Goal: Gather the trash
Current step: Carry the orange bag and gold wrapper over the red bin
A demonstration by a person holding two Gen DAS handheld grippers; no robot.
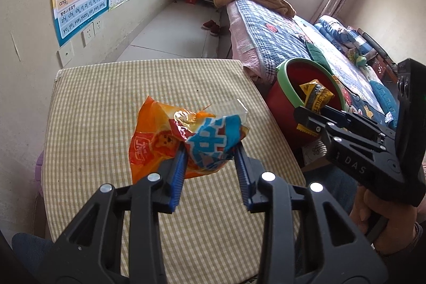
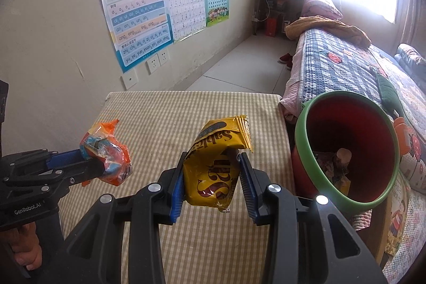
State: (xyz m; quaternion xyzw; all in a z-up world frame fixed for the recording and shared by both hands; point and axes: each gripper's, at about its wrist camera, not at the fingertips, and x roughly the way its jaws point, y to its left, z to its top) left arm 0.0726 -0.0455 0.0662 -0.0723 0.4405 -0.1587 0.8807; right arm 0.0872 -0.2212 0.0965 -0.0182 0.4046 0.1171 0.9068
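My left gripper [image 1: 211,144] is shut on a crumpled orange and blue snack wrapper [image 1: 205,141] and holds it above the checked table [image 1: 106,103]. The same gripper [image 2: 102,164] and wrapper [image 2: 109,156] show at the left of the right wrist view. My right gripper [image 2: 211,159] is shut on a yellow Sablés cookie packet [image 2: 215,167], held above the table's right part. In the left wrist view that gripper [image 1: 310,115] holds the packet [image 1: 316,95] by the rim of the red bin [image 1: 282,103]. The red bin with a green rim [image 2: 303,140] stands right of the table and holds several pieces of trash [image 2: 332,164].
A wall with posters [image 2: 138,9] and sockets [image 2: 157,61] runs behind the table. A bed with a blue patchwork quilt [image 2: 343,65] lies behind and right of the bin. Tiled floor [image 2: 247,68] and red slippers [image 2: 286,59] lie beyond the table.
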